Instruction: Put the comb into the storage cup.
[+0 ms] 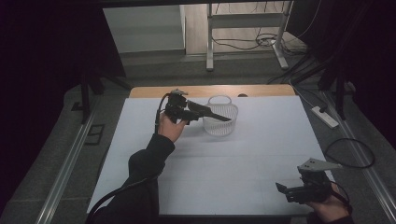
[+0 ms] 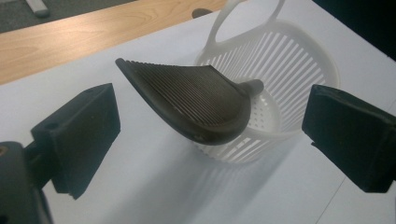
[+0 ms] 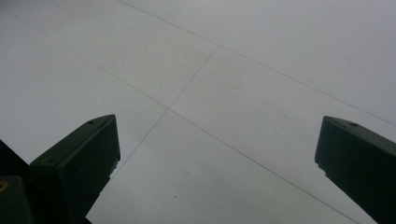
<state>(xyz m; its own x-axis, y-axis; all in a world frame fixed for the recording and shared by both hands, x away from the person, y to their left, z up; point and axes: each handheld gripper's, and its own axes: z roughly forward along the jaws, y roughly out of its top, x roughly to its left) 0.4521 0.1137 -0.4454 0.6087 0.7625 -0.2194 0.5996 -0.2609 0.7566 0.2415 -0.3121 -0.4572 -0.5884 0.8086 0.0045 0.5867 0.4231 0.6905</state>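
Note:
A dark ribbed, curved piece with a short stub (image 2: 196, 100) hangs between the wide-apart jaws of my left gripper (image 2: 215, 119), and neither jaw touches it. It sits over the near rim of a white slatted basket (image 2: 289, 70); I cannot tell whether it rests on the rim or is in the air. In the high view my left gripper (image 1: 187, 112) is raised at the table's far middle, with the dark piece (image 1: 212, 113) reaching across the basket (image 1: 220, 119). My right gripper (image 1: 289, 191) is open and empty, low at the near right corner, over the bare white table (image 3: 210, 93).
The white tabletop (image 1: 224, 163) ends in a wooden strip (image 1: 210, 90) at the far side. Beyond it are a metal frame (image 1: 210, 42), floor cables (image 1: 350, 151) and a power strip (image 1: 324, 116) on the right.

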